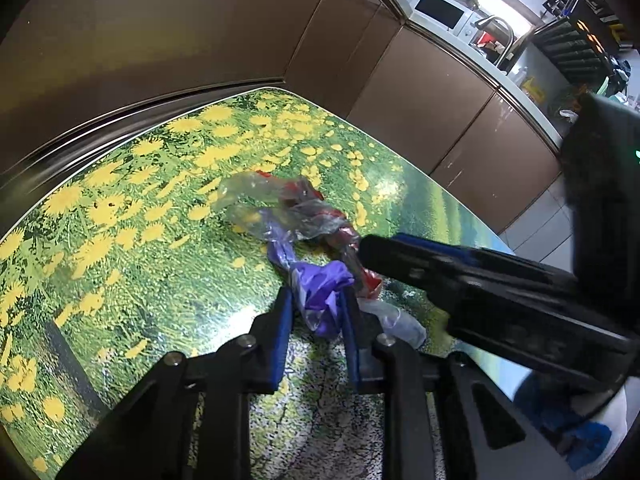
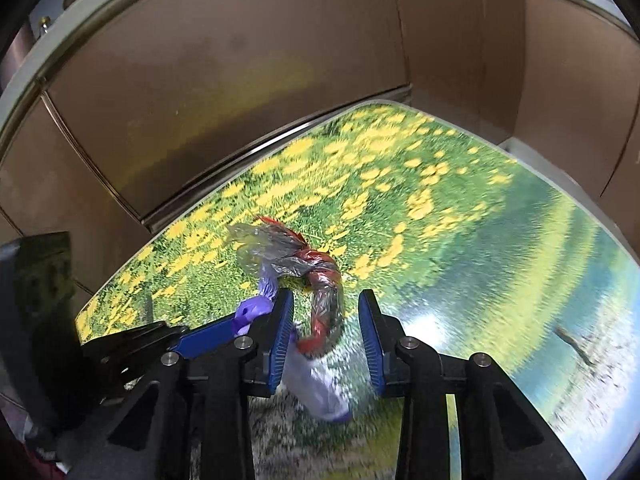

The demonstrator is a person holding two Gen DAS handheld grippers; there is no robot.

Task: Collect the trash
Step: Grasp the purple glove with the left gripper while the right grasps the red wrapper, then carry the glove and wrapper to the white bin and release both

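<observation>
Purple film (image 1: 324, 280) sits pinched between the pads of the left gripper (image 1: 316, 312), at the near end of a twisted rope of plastic trash (image 2: 288, 256) lying on the flowered desk (image 2: 400, 184). Its long axis curls away from both grippers. The right gripper (image 2: 325, 332) straddles the red-streaked loop (image 2: 326, 312) with jaws apart, not yet gripping, so closing there looks like the next move.

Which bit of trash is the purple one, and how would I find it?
Look at the table covered in yellow flowers. The trash lies tangled near its middle. The purple plastic is the soft bunch pinched in the left tongs, beside the red and clear wrapper.
</observation>
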